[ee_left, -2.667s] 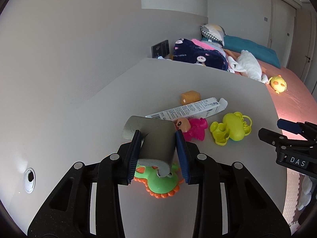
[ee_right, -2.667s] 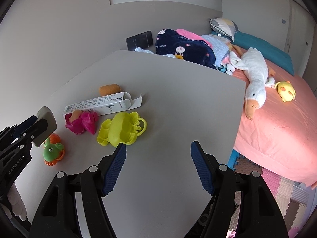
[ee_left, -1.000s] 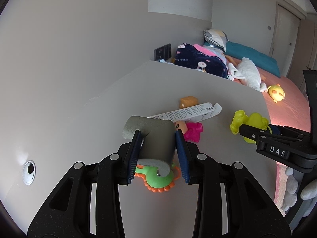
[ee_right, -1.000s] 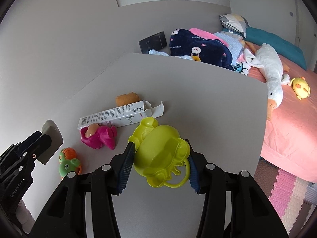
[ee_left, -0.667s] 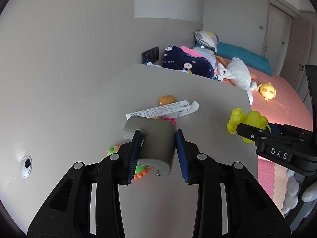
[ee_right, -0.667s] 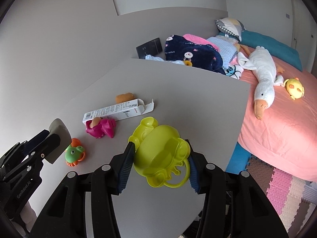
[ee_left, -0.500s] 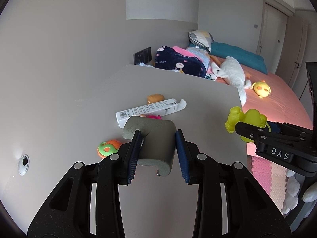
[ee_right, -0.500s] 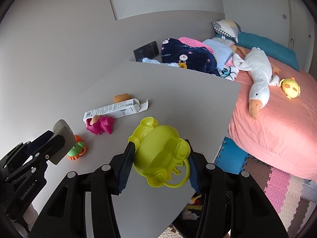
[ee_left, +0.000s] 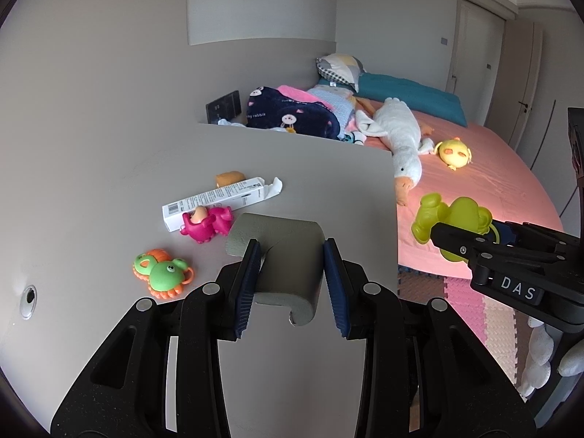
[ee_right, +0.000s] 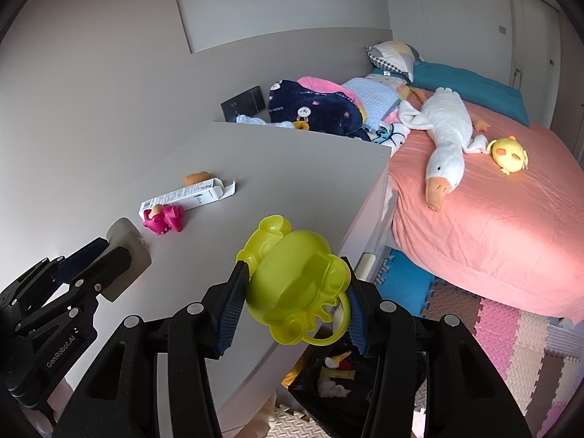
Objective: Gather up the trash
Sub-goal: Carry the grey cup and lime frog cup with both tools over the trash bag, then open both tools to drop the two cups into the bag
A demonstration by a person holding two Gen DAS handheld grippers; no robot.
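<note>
My left gripper (ee_left: 292, 284) is shut on a grey foam corner guard (ee_left: 288, 255) and holds it above the grey table (ee_left: 310, 168). My right gripper (ee_right: 292, 306) is shut on a yellow-green plastic toy (ee_right: 295, 284) and holds it over the table's right edge. Below it a black trash bag (ee_right: 335, 379) with scraps inside stands on the floor. On the table lie a white carton box (ee_left: 215, 200), a pink toy (ee_left: 206, 222), a green and orange toy (ee_left: 162, 273) and a small orange toy (ee_left: 228, 178).
A bed (ee_right: 492, 219) with a pink sheet stands right of the table, with a white plush goose (ee_right: 447, 135), a yellow plush (ee_right: 509, 153) and piled blankets (ee_right: 321, 106). Foam puzzle mats (ee_right: 511, 346) cover the floor. A grey wall runs along the table's left.
Both grippers have pulled back and to the right from the table with their loads. The right gripper closed on the yellow-green toy and lifted it past the table edge, and the trash bag came into view.
</note>
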